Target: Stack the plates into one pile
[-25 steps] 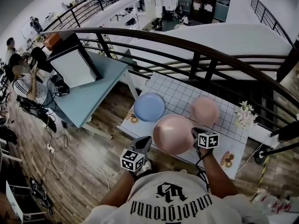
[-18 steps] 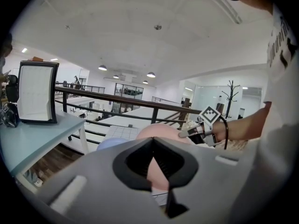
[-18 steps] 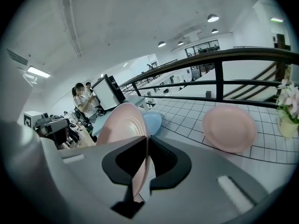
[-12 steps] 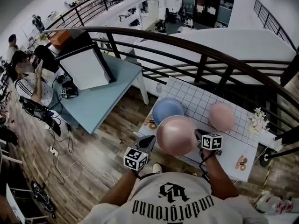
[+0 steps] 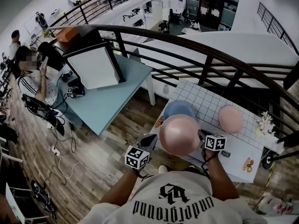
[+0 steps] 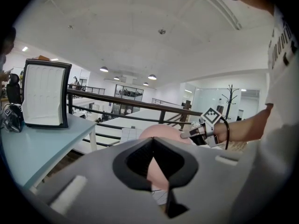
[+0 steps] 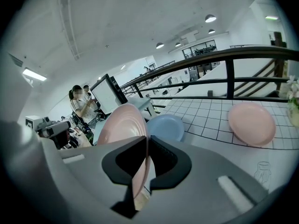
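Open-plan office, mezzanine level, was recorded: a curved black railing [image 5: 196,45], a monitor [image 5: 93,66] on a blue desk [image 5: 112,97], a seated person [image 5: 35,80] and floor cables [image 5: 60,153] were noted.

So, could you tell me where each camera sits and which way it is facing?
Head view: on the person's head, facing steeply down at the tiled table; shows shirt, left gripper, right gripper.
Left gripper view: on the left gripper, facing across to the right gripper; shows right forearm, shirt.
Right gripper view: on the right gripper, jaws shut on the large pink plate, facing the blue plate.
Shared: all three show that pink plate.
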